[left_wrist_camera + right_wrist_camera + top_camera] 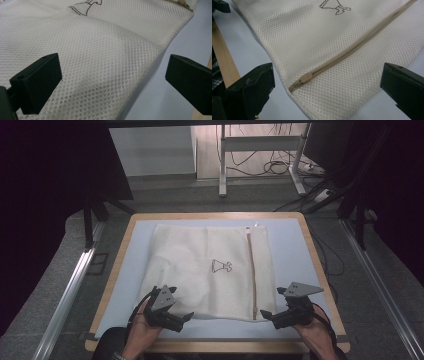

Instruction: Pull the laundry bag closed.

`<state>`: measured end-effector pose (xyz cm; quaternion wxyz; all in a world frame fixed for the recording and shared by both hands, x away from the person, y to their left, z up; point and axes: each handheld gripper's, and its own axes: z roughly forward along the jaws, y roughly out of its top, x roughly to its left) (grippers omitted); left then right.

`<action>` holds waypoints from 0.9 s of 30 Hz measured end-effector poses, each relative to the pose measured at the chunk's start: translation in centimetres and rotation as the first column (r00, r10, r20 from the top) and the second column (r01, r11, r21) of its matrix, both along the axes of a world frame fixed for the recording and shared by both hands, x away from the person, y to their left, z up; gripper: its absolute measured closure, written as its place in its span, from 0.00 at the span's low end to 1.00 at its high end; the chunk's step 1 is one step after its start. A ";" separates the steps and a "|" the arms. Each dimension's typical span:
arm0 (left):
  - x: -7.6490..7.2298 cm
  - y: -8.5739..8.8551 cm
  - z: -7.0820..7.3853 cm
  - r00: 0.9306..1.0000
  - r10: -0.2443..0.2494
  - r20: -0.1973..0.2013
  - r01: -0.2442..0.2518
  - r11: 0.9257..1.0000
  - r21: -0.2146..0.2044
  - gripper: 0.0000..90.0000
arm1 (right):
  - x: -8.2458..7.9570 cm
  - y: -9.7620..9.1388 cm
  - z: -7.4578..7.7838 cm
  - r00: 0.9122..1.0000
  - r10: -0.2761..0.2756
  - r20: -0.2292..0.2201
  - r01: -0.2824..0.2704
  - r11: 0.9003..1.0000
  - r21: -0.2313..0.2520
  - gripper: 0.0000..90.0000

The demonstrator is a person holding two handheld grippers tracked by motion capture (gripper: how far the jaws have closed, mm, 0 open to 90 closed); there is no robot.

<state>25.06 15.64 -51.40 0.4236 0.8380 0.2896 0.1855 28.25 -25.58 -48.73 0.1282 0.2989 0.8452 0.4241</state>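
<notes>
Table and surroundings, high view. A wood-edged table [116,270] carries a pale blue-grey mat [290,250] that covers nearly all of its top. A cream mesh laundry bag [200,270] lies flat on the mat, near its middle, its near edge close to the person's side. A small dark line drawing [221,266] is printed near the bag's centre, and a tan zipper [251,270] runs front to back along its right part, ending near the near edge. The left gripper [184,319] is at the bag's near left corner and the right gripper [267,315] at its near right corner, each held in 1 hand at the table's near edge.

Left gripper view: the 2 black jaws stand wide apart with nothing between them but the bag's mesh [100,57] below; 1 jaw is over the fabric, the other over the bare mat [175,37].

Right gripper view: the jaws are likewise spread wide and hold nothing; the zipper's end [302,81] lies between them on the bag.

Room: grey floor [55,270], metal rails [70,290] at both sides, a white desk frame [222,165] and loose cables [275,167] beyond the table.
</notes>
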 end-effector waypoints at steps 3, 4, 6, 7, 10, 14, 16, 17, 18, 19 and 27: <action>0.0 0.0 0.0 1.000 -0.001 0.002 0.001 1.000 -0.002 0.00 | 0.0 0.3 -0.1 1.000 0.006 -0.004 -0.006 1.000 0.005 0.00; 0.0 0.0 0.0 1.000 -0.001 0.002 0.001 1.000 -0.002 0.00 | 0.1 0.3 -0.1 1.000 0.009 -0.005 -0.009 1.000 0.006 0.00; 0.0 0.0 0.0 1.000 -0.002 0.001 0.002 1.000 -0.001 0.00 | 0.1 0.5 -0.2 1.000 0.021 -0.015 -0.021 1.000 0.011 0.00; 0.0 -0.1 0.0 1.000 -0.003 0.001 0.003 1.000 -0.001 0.00 | 0.1 0.6 -0.2 0.999 0.028 -0.022 -0.028 0.999 0.016 0.00; 0.0 -0.1 -0.1 1.000 -0.005 0.000 0.005 1.000 0.002 0.00 | 0.3 0.8 -0.4 0.998 0.041 -0.045 -0.040 0.999 0.020 0.01; 0.0 -0.2 0.0 1.000 -0.007 0.001 0.007 1.000 0.004 0.00 | 0.3 1.3 -0.6 0.998 0.043 -0.055 -0.043 0.999 0.011 0.01; 0.0 -0.2 0.0 1.000 -0.008 0.002 0.008 1.000 0.006 0.00 | 0.2 1.5 -0.6 0.997 0.048 -0.057 -0.048 0.999 0.002 0.01; 0.0 -0.2 0.0 1.000 -0.008 0.001 0.008 1.000 0.006 0.00 | 0.2 1.6 -0.7 0.997 0.050 -0.060 -0.050 0.999 0.001 0.01; 0.0 -0.2 -0.1 1.000 -0.009 0.001 0.009 1.000 0.007 0.00 | 0.2 1.7 -0.7 0.997 0.052 -0.061 -0.052 0.999 -0.001 0.01; 0.0 -0.2 -0.1 1.000 -0.009 0.001 0.009 1.000 0.007 0.00 | 0.2 1.9 -0.8 0.997 0.053 -0.063 -0.054 0.999 -0.005 0.01; -0.1 -0.4 -0.1 1.000 -0.015 0.001 0.015 1.000 0.017 0.00 | 0.1 2.7 -1.1 0.996 0.065 -0.053 -0.068 0.995 -0.066 0.13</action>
